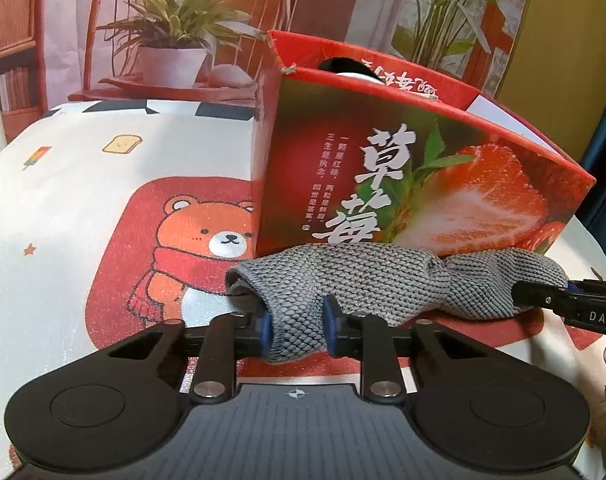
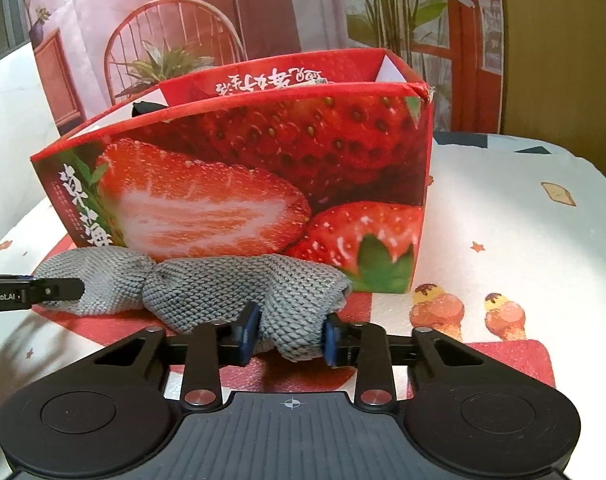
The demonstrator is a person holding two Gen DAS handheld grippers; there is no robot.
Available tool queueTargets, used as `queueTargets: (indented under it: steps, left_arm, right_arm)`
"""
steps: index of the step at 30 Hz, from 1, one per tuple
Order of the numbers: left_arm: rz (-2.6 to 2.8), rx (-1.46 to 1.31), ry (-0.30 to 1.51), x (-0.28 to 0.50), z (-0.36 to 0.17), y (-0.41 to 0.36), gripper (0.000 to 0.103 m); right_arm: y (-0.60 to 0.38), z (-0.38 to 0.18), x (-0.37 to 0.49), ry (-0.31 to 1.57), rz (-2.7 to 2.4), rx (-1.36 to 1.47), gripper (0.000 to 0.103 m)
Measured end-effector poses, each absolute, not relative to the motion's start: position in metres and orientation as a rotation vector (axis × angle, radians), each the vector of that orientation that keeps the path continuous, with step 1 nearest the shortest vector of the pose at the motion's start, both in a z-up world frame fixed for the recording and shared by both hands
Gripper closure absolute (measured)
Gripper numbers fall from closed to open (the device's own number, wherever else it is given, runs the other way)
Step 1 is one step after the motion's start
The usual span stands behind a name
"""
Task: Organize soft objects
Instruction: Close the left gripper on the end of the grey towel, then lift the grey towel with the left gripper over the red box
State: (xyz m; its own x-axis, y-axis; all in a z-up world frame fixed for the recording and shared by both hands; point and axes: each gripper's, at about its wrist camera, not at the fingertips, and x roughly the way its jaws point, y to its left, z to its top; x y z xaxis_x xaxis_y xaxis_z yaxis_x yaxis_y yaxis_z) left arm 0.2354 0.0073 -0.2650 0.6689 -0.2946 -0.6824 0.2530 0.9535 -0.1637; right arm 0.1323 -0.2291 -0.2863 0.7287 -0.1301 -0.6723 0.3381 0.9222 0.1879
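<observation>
A grey knitted sock point(image 1: 367, 280) lies crumpled on the printed tablecloth, right in front of a red strawberry box point(image 1: 415, 184). My left gripper point(image 1: 297, 330) is shut on the sock's left end, its blue pads pinching the fabric. The right gripper point(image 2: 291, 338) is shut on the sock's point(image 2: 223, 284) other end. Each view shows the other gripper's black finger at the sock's far end. The box point(image 2: 263, 176) stands open at the top, with something dark and white just showing inside.
The tablecloth point(image 1: 103, 184) carries a bear print on a red patch, plus toast and ice-cream motifs point(image 2: 503, 316). A backdrop poster point(image 1: 175, 32) with a chair and potted plants hangs behind the table. The table's rounded edge falls off at both sides.
</observation>
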Motion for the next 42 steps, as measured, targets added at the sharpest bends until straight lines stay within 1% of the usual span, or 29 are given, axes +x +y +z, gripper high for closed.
queueTargets:
  steps: [8, 20, 26, 34, 42]
  left_arm:
    - [-0.316, -0.058, 0.764, 0.223, -0.254, 0.009, 0.088]
    - [-0.329, -0.057, 0.668, 0.205, -0.220, 0.012, 0.088]
    - [-0.340, -0.062, 0.589, 0.197, -0.194, 0.009, 0.088]
    - [-0.373, -0.054, 0.508, 0.207, -0.159, 0.001, 0.088]
    - [-0.388, -0.087, 0.469, 0.203, -0.145, -0.001, 0.089]
  right_arm:
    - [-0.226, -0.275, 0.127, 0.681, -0.234, 0.329, 0.083]
    - [-0.223, -0.238, 0.115, 0.595, -0.178, 0.319, 0.085]
    - [-0.223, -0.215, 0.110, 0.542, -0.159, 0.298, 0.085]
    - [-0.229, -0.181, 0.114, 0.469, -0.132, 0.268, 0.086]
    - [-0.230, -0.158, 0.115, 0.421, -0.114, 0.263, 0.087]
